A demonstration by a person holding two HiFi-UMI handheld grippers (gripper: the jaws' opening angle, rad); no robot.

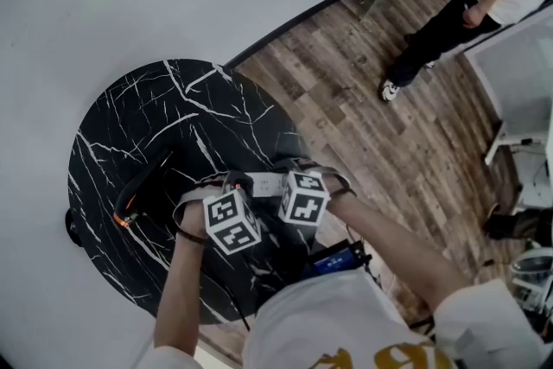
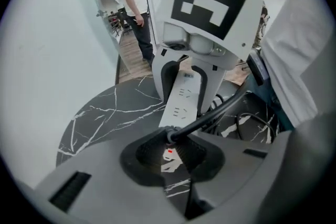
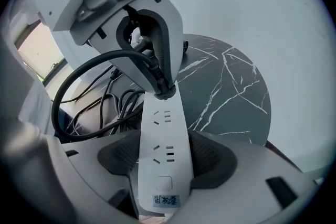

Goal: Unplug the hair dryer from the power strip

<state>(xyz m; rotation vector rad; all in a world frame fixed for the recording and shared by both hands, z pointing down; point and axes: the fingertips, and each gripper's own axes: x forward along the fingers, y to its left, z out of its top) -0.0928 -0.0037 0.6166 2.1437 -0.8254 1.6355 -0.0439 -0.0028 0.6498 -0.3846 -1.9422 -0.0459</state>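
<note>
A white power strip [image 3: 164,139] lies on the round black marble table [image 1: 173,117], and my right gripper [image 3: 164,157] is shut on its switch end. The hair dryer's black plug [image 3: 160,89] sits at the strip's far end with my left gripper [image 2: 170,152] shut on it. Whether its pins are still in the socket is hidden. From the plug [image 2: 171,136] the black cable [image 2: 220,110] arcs off to one side. In the head view both grippers meet over the strip [image 1: 263,183], and the black-and-orange hair dryer [image 1: 143,194] lies left of them.
A loose tangle of black cables [image 3: 110,107] lies at the table's near edge. A blue device [image 1: 337,257] hangs at my waist. A person [image 1: 449,22] stands on the wooden floor beyond the table, and a white wall runs behind it.
</note>
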